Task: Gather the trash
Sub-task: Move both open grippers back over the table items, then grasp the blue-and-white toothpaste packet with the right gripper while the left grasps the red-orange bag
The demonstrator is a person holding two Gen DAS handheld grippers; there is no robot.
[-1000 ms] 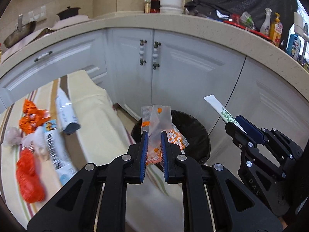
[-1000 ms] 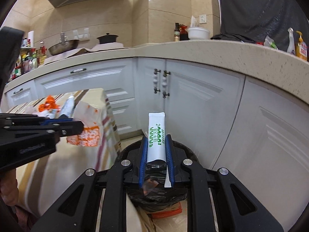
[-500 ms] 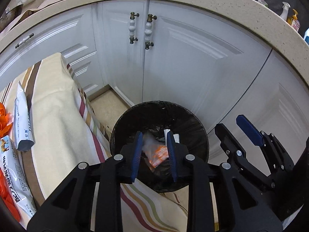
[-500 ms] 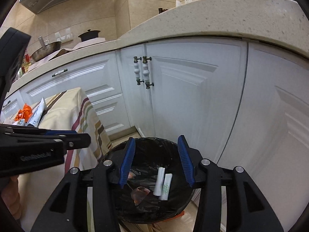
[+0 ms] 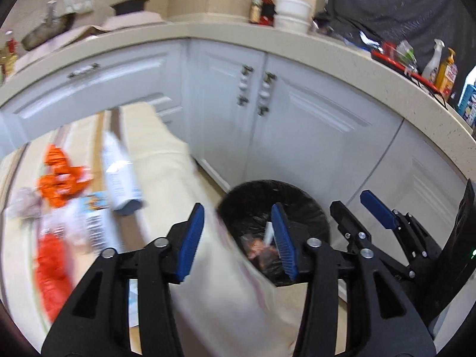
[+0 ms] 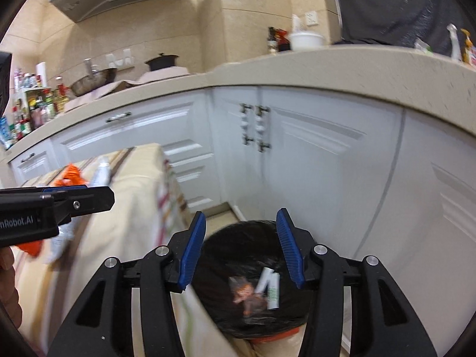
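Left gripper (image 5: 238, 232) points down and forward, tips over the near rim of the black-lined trash bin (image 5: 315, 208) and the table's hanging cloth edge. Its jaws have just been opening, stand about half apart, nothing between them. Blue pads (image 5: 190, 238) are bare.

Right gripper (image 6: 242, 247) is tilted less steeply, aimed over the bin's mouth (image 6: 226, 244) from above and slightly back. Its jaws have just been opening too, also about half apart and empty. In the left wrist view it shows at the right (image 5: 357, 205), side on, beside the bin, fingers spread.

Inside the bin: a green-and-white sachet (image 6: 272, 293) lying next to a second white stick (image 6: 263, 279), and a crumpled clear-orange wrapper (image 6: 244, 293) just left of them, all on the black liner.

Remaining trash sits on the striped cream tablecloth (image 5: 154, 148) left of the bin (blurred, so the labels are unreadable): a white tube (image 5: 119, 175), an orange crumpled wrapper (image 5: 59, 178), a red-orange bag (image 5: 52, 276), a white packet with dark print (image 5: 95, 226) and what is probably a wad of tissue (image 5: 23, 205).

In the right wrist view the left gripper (image 6: 101, 197) reaches in level from the left edge, over the tabletop. A bit of the person's hand (image 6: 7, 291) shows at the lower left border.

White cabinet doors (image 5: 312, 136) stand behind the bin, under the beige counter (image 5: 327, 53).
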